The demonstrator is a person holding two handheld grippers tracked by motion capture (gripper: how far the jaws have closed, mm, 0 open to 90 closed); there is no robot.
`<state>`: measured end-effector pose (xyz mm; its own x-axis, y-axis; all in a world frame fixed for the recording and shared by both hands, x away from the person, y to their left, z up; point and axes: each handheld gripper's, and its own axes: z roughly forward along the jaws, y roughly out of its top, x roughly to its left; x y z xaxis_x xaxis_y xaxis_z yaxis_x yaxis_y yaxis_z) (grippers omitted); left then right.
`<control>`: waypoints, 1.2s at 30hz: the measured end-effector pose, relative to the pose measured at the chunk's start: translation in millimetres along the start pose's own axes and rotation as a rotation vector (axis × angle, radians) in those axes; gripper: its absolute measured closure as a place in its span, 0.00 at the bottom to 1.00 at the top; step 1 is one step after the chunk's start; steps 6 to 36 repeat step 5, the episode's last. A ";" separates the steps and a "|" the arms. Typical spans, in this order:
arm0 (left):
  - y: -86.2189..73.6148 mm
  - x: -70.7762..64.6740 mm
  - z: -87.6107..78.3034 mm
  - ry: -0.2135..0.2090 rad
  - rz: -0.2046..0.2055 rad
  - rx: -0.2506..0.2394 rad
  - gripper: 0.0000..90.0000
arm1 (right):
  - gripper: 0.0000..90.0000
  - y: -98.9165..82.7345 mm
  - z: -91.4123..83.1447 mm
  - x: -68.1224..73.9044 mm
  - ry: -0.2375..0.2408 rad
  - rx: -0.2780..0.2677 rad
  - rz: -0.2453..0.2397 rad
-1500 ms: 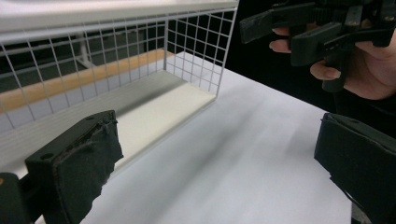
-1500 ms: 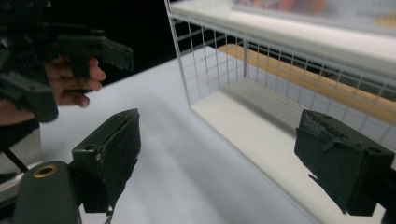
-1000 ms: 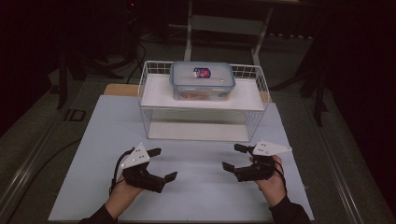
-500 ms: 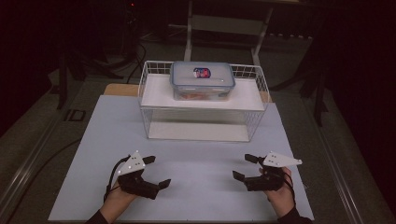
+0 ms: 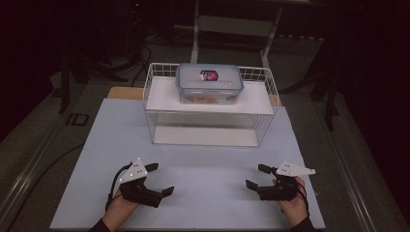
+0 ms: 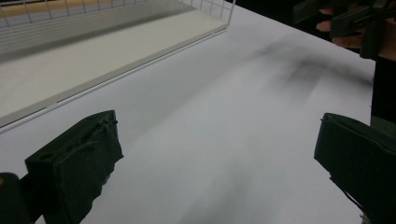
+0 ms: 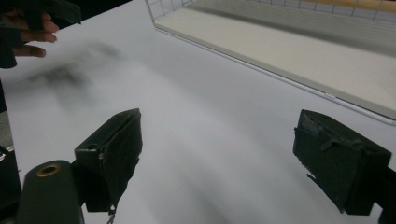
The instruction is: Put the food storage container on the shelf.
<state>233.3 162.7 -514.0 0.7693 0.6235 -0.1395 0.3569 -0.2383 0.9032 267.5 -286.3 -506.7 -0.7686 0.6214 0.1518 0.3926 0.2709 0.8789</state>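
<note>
A clear lidded food container (image 5: 209,83) with a coloured label stands on the upper shelf of a white wire rack (image 5: 210,104) at the back of the white table (image 5: 203,164). My left gripper (image 5: 158,179) rests low over the table's front left, open, with nothing between its jaws. At the front right my right gripper (image 5: 257,176) is open and empty too. In the left gripper view the black jaws stand wide apart (image 6: 219,154) over bare table, with the rack's lower shelf (image 6: 70,60) ahead. The right gripper view has wide jaws (image 7: 219,154) and the rack's lower shelf (image 7: 299,51).
The rack's lower shelf (image 5: 205,136) holds nothing. Beyond the table are a dark floor, cables (image 5: 140,53) and a metal stand (image 5: 232,24). A wooden board edge (image 5: 124,93) shows behind the rack at the left. The other hand appears far off in each gripper view.
Both grippers have drawn back toward the table's front edge and moved outward, the left one leftward, the right one rightward. Both stay open.
</note>
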 end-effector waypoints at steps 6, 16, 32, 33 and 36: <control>0.0 0.1 0.0 0.000 -0.005 -0.002 0.00 | 0.17 -0.2 0.7 -0.1 0.006 0.002 -0.001; 0.0 0.1 0.0 0.000 -0.005 -0.002 0.00 | 0.17 -0.2 0.7 -0.1 0.006 0.002 -0.001; 0.0 0.1 0.0 0.000 -0.005 -0.002 0.00 | 0.17 -0.2 0.7 -0.1 0.006 0.002 -0.001; 0.0 0.1 0.0 0.000 -0.005 -0.002 0.00 | 0.17 -0.2 0.7 -0.1 0.006 0.002 -0.001; 0.0 0.1 0.0 0.000 -0.005 -0.002 0.00 | 0.17 -0.2 0.7 -0.1 0.006 0.002 -0.001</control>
